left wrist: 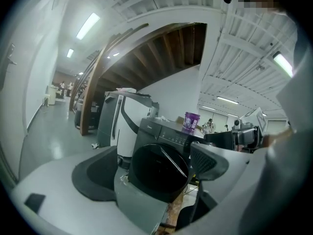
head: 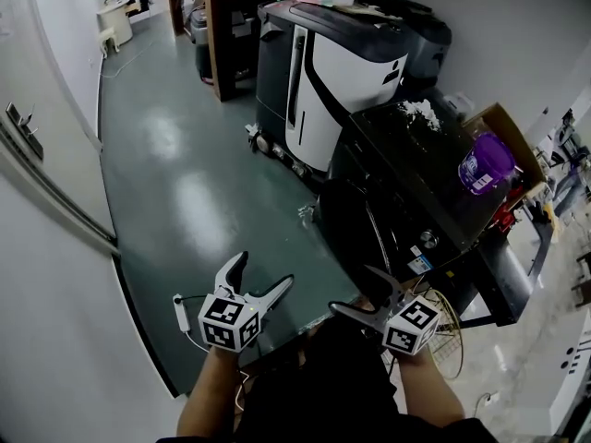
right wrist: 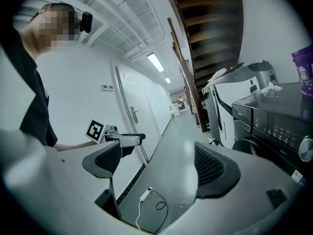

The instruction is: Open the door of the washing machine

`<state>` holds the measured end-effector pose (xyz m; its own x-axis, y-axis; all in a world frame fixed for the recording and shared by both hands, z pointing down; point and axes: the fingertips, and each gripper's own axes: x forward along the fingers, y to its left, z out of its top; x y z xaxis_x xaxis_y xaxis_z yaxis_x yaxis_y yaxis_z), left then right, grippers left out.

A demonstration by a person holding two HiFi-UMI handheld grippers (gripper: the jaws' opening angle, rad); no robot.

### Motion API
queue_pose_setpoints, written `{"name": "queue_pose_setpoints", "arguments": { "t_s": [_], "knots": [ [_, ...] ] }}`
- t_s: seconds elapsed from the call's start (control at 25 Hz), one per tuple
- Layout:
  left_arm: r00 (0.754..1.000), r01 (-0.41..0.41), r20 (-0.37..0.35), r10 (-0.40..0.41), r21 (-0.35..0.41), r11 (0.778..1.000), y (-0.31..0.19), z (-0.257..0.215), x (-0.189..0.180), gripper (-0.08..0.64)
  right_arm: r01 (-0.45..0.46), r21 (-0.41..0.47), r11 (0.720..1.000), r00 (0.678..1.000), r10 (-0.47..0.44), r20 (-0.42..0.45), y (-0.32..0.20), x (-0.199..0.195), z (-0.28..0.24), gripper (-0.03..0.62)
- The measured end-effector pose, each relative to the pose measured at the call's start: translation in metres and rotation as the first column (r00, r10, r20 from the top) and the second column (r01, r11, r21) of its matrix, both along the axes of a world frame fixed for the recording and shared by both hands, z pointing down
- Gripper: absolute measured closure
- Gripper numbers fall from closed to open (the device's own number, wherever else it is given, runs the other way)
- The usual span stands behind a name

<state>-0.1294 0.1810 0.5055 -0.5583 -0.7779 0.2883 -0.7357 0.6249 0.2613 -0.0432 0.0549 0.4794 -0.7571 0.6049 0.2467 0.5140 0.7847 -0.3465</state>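
Workshop-like hall: glossy green floor (head: 185, 192), strip lights (left wrist: 88, 26), wooden staircase (left wrist: 161, 53), parked white machine (head: 342, 72).

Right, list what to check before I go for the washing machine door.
1. Left gripper open and empty: ok.
2. Right gripper open and empty: ok.
3. Washing machine door reached: not ok; both grippers hang short of it, touching nothing.
4. Where to grip it: cannot tell; the black front shows no clear handle.
5. Purple tub on top of the machine upright, back from the front edge: ok.
6. Power strip out of the way: ok; it lies by the wall, apart from the machine.
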Motion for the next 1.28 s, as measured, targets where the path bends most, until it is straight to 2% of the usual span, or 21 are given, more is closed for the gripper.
{"name": "queue_pose_setpoints", "arguments": {
  "t_s": [0.16, 0.36, 0.68, 0.88, 1.0, 1.12, 1.28],
  "knots": [
    [1.0, -0.01, 0.023, 0.011, -0.024, 1.0, -0.009, -0.004, -0.019, 0.078, -0.005, -0.02, 1.0, 1.0, 0.005, 0.014, -0.008, -0.019, 0.001, 0.109],
    [1.0, -0.029, 0.008, 0.029, -0.045, 0.999, -0.031, 0.002, -0.058, 0.078, -0.033, -0.05, 0.998, 0.999, 0.033, 0.013, -0.032, -0.056, 0.009, 0.115],
    [0.994, -0.111, -0.003, 0.111, -0.09, 0.99, -0.092, -0.013, -0.142, 0.08, -0.163, -0.055, 0.985, 0.986, 0.164, 0.015, -0.1, -0.137, 0.002, 0.117],
    [0.982, -0.187, -0.04, 0.184, -0.111, 0.976, -0.143, -0.056, -0.186, 0.08, -0.204, -0.105, 0.973, 0.978, 0.207, 0.017, -0.139, -0.189, -0.026, 0.117],
    [0.97, -0.243, -0.02, 0.242, -0.126, 0.962, -0.167, -0.093, -0.198, 0.08, -0.211, -0.127, 0.969, 0.976, 0.216, 0.026, -0.152, -0.213, -0.052, 0.117],
    [0.967, -0.254, -0.005, 0.256, -0.144, 0.956, -0.178, -0.109, -0.218, 0.08, -0.207, -0.101, 0.973, 0.975, 0.214, 0.058, -0.153, -0.223, -0.067, 0.118],
    [0.957, -0.288, -0.049, 0.284, -0.134, 0.948, -0.195, -0.104, -0.228, 0.08, -0.257, -0.104, 0.961, 0.965, 0.262, 0.03, -0.166, -0.217, -0.062, 0.12]
  ]
}}
